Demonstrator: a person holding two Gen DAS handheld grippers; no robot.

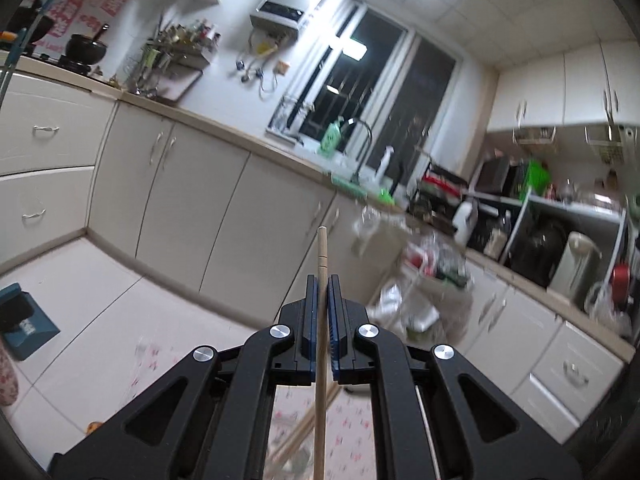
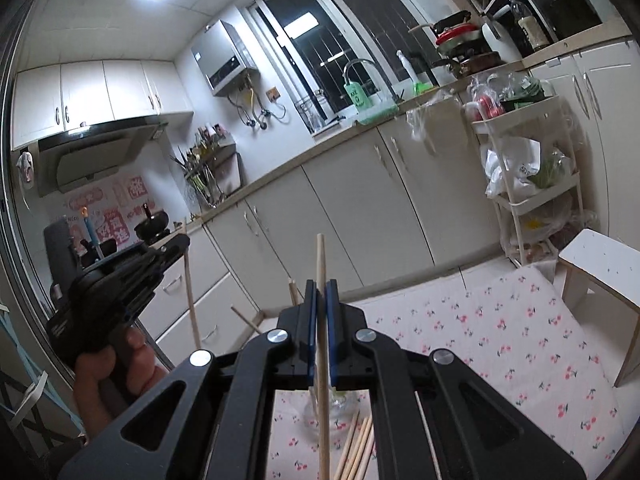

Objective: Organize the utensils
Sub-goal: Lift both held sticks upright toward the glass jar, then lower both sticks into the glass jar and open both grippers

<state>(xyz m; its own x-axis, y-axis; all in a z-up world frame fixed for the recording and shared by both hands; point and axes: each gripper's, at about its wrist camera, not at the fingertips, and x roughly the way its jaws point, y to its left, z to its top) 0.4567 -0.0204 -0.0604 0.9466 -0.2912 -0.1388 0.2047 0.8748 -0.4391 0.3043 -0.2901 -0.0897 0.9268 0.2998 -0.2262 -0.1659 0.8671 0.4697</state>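
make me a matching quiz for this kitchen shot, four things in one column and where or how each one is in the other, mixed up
Things:
1. left gripper
2. right gripper
3. loose chopsticks
4. glass jar

Place or state:
A. lying in a bunch on the cherry cloth
B. shut on one chopstick, seen from its own camera over the cloth
C. standing on the cloth under the right gripper
D. shut on one chopstick, held in a hand at the left of the right wrist view

Pairs: 1-D, 2-B, 3-A, 4-C
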